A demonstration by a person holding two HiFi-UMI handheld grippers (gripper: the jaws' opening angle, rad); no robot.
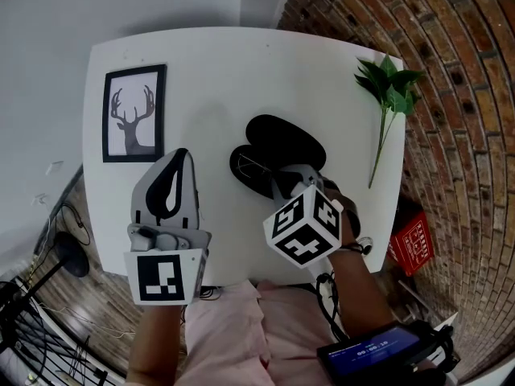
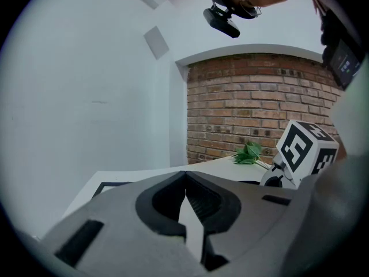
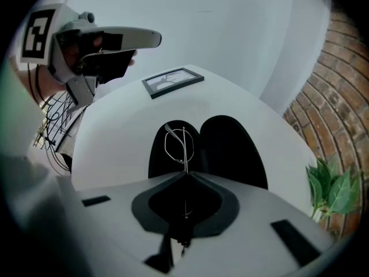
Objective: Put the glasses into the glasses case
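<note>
An open black glasses case (image 1: 286, 139) lies in the middle of the white table (image 1: 217, 71). My right gripper (image 1: 279, 182) points steeply down over the case's near half, shut on thin wire-framed glasses (image 1: 256, 167). In the right gripper view the glasses (image 3: 177, 143) hang from the closed tips (image 3: 185, 175) above the left half of the case (image 3: 230, 149). Whether they touch the lining I cannot tell. My left gripper (image 1: 183, 153) hovers at the table's front left, shut with nothing in it; its tips (image 2: 185, 173) meet.
A framed deer picture (image 1: 134, 112) lies at the table's left. A green leafy sprig (image 1: 388, 95) rests by the right edge, beside a brick wall (image 1: 451, 71). A red box (image 1: 412, 244) sits on the floor to the right. Cables trail at the lower left.
</note>
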